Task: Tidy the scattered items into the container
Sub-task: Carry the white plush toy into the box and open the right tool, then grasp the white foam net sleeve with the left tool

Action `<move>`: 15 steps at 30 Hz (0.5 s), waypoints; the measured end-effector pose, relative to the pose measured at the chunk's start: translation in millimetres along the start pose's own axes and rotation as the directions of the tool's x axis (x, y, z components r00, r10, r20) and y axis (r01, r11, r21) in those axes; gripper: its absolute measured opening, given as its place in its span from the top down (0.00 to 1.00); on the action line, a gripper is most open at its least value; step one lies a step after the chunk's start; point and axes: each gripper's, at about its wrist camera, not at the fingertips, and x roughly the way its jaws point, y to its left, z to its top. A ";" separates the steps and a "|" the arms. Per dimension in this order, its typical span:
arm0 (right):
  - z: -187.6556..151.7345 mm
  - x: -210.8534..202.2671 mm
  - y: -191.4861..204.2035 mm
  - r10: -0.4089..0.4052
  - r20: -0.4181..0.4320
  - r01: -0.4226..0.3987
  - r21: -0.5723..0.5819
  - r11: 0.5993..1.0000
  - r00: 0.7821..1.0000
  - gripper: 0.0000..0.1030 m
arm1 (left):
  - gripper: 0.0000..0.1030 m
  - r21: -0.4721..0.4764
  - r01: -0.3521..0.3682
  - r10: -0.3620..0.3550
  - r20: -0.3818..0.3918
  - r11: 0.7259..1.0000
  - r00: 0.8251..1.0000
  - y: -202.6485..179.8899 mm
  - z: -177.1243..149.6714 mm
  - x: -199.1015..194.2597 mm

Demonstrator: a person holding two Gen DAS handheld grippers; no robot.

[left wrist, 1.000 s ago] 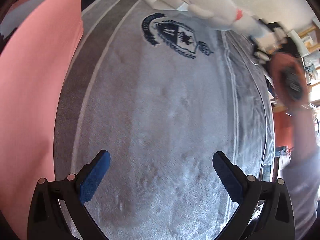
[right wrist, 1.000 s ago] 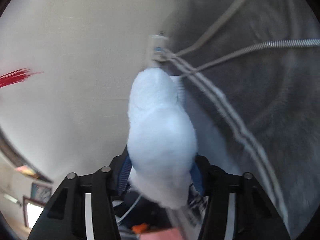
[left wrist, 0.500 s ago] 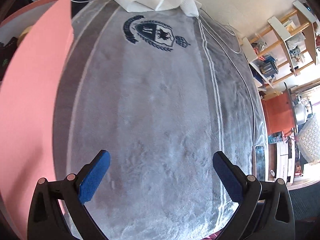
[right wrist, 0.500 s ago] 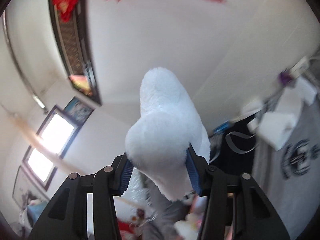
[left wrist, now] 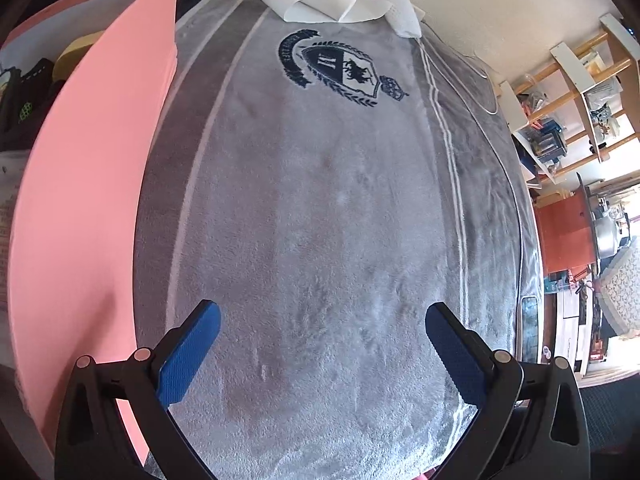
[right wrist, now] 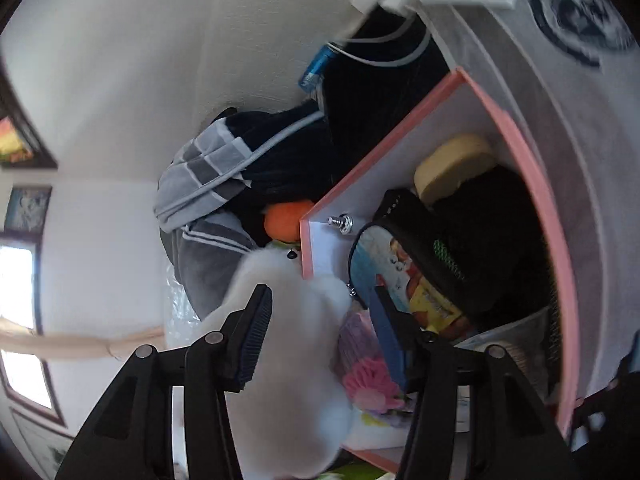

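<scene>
The pink box (right wrist: 532,184) serves as the landmark here. In the right wrist view it is seen from above with its white inner walls and a bolt (right wrist: 340,224) through the near corner. Inside it lie a yellowish sponge-like block (right wrist: 452,168) against the far wall, a black mesh pouch (right wrist: 472,248) with a green patch beside it, a cartoon-printed zip case (right wrist: 384,276) leaning toward the near corner, and a pink and lilac fluffy item (right wrist: 368,376) lower down.

The right tongs (right wrist: 320,328) are spread apart, and the white plush toy (right wrist: 296,360) sits between their blue pads (right wrist: 252,340), at the near corner of the box, partly over its rim. Whether the pads press on the plush cannot be told; the right-hand pad shows a gap beside the fur. The toy's small black eye (right wrist: 291,254) and an orange part (right wrist: 284,220) just outside the box corner are visible.

Outside the box, against the wall, lies a dark garment with grey and white stripes (right wrist: 216,184), with a white cable (right wrist: 384,56) above it.

In the left wrist view the left tongs (left wrist: 322,344) are released wide and hold nothing, hovering over a grey plush blanket (left wrist: 320,200) with an embroidered navy crest (left wrist: 340,68). The box's pink outer wall (left wrist: 88,200) stands just left of the blanket. White folded paper (left wrist: 312,0) lies at the blanket's far end, well apart from the tongs. Wooden shelves (left wrist: 576,92) stand off to the right.
</scene>
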 end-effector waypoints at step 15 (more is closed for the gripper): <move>12.5 -307.7 -58.2 0.021 0.339 0.029 -0.140 0.990 0.941 0.12 | 0.00 0.060 -0.030 0.020 0.162 0.998 0.987 -25.2 16.4 -16.2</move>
